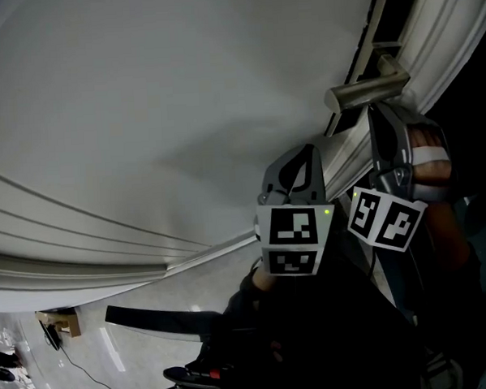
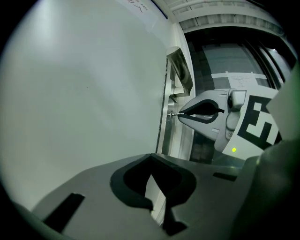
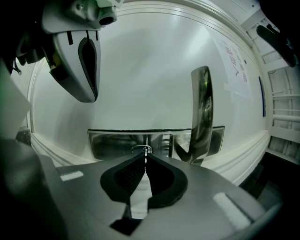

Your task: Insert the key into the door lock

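In the right gripper view, my right gripper [image 3: 146, 158] is shut on a small metal key [image 3: 146, 153], whose tip sits at the round keyhole [image 3: 143, 149] in the shiny lock plate [image 3: 112, 143]. The chrome door handle [image 3: 201, 110] sticks out just right of it. From the left gripper view, the right gripper [image 2: 180, 114] holds the key [image 2: 173, 113] against the plate on the white door [image 2: 84, 93]. My left gripper [image 2: 151, 157] is shut on nothing and hangs apart from the door. In the head view both grippers, left [image 1: 308, 151] and right [image 1: 378, 113], sit below the handle [image 1: 367, 89]; the key is hidden there.
The white door [image 1: 157, 113] fills most of the head view, with moulded ridges [image 1: 83, 239] along it. A dark opening [image 2: 234, 61] lies beyond the door's edge. A hand [image 1: 430, 159] holds the right gripper. Floor and a cable [image 1: 81, 369] show at the lower left.
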`<control>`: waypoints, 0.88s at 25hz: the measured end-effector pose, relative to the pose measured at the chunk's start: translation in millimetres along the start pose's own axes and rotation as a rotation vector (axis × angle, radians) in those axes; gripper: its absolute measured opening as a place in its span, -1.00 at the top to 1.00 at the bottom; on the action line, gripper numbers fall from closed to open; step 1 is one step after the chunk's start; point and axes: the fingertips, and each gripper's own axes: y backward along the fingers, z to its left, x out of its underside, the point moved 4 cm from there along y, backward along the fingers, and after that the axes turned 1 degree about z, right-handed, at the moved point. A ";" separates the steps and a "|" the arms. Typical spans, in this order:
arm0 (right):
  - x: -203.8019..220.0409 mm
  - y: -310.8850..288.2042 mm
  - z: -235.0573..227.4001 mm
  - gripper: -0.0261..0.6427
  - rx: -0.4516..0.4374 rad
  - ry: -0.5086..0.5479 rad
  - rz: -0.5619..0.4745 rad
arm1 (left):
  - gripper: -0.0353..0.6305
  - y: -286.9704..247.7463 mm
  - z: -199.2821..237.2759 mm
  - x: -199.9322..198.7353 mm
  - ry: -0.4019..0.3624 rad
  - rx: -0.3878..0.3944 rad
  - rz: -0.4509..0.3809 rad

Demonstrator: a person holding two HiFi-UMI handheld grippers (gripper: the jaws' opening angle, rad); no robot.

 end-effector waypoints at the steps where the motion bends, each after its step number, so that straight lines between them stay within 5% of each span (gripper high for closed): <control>1: -0.8 -0.9 0.1 0.89 0.000 0.002 0.003 | 0.89 0.5 0.2 0.3 0.001 0.001 0.001; 22: 5.4 2.8 1.0 0.87 -0.019 -0.097 -0.073 | 0.89 3.7 4.7 -1.5 -0.007 -0.016 0.005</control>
